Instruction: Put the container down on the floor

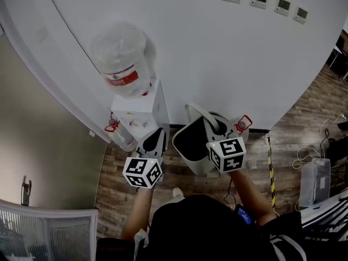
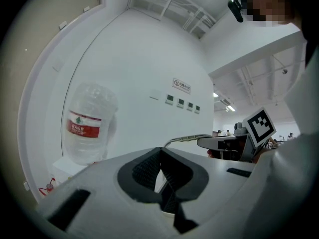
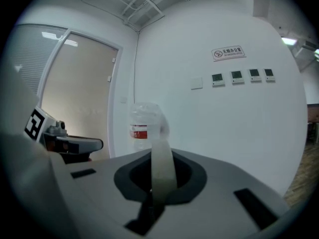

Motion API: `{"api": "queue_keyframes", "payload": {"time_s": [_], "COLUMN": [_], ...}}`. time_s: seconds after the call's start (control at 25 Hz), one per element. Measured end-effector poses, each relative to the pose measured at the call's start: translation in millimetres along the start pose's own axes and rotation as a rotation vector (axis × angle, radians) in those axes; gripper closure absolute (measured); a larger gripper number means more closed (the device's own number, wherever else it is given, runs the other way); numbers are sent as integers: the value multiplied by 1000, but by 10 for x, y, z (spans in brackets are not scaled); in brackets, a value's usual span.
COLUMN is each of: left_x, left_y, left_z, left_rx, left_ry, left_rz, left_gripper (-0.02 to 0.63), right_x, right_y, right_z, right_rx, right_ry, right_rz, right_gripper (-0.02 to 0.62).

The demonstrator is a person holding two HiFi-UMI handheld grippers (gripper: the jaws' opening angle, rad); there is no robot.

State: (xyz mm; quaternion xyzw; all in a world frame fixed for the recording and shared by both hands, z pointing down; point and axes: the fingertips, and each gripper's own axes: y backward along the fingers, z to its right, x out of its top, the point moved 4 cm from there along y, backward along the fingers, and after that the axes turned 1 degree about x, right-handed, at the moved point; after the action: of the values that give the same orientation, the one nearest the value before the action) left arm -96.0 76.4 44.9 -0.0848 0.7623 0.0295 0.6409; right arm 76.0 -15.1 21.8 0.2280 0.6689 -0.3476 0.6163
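- Pale grey plastic container with dark inside [image 1: 197,166]: held up clear of the brown wooden floor [image 1: 117,192], between both tools, close to the far white wall [image 1: 217,53], just right of the white water dispenser [image 1: 142,110] with clear upturned bottle [image 1: 122,58]. Not yet set down.
- Gripped on opposite sides, probably to keep it level and stop it swinging on the way down.
- Left tool [image 2: 160,176]: closed tight on a thin white edge, judged to be the container's left rim.
- Right tool [image 3: 153,180]: fully closed on a pale upright strip at the container's right rim.
- Remaining, as judged: lower both sides together until base meets floor, then let go.
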Motion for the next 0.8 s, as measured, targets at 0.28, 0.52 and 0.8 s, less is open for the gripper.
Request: {"api": "queue_keyframes", "payload": {"time_s": [0.28, 0.52, 0.8], "left_x": [24, 38, -99], "left_y": [-184, -251, -284], "left_z": [-337, -600, -853], "left_rx": [-54, -95, -108], "left_ry": [19, 9, 47], "left_rz": [-13, -36, -76], "left_gripper": [591, 591, 591], "right_x": [13, -9, -137], "right_y": [-327, -544, -727], "right_z": [-100, -172, -262], "right_rx": [-42, -84, -114], "right_ry": [-2, -25, -28], "right_rz": [-23, -33, -77], "right_gripper": [565, 565, 565]}}
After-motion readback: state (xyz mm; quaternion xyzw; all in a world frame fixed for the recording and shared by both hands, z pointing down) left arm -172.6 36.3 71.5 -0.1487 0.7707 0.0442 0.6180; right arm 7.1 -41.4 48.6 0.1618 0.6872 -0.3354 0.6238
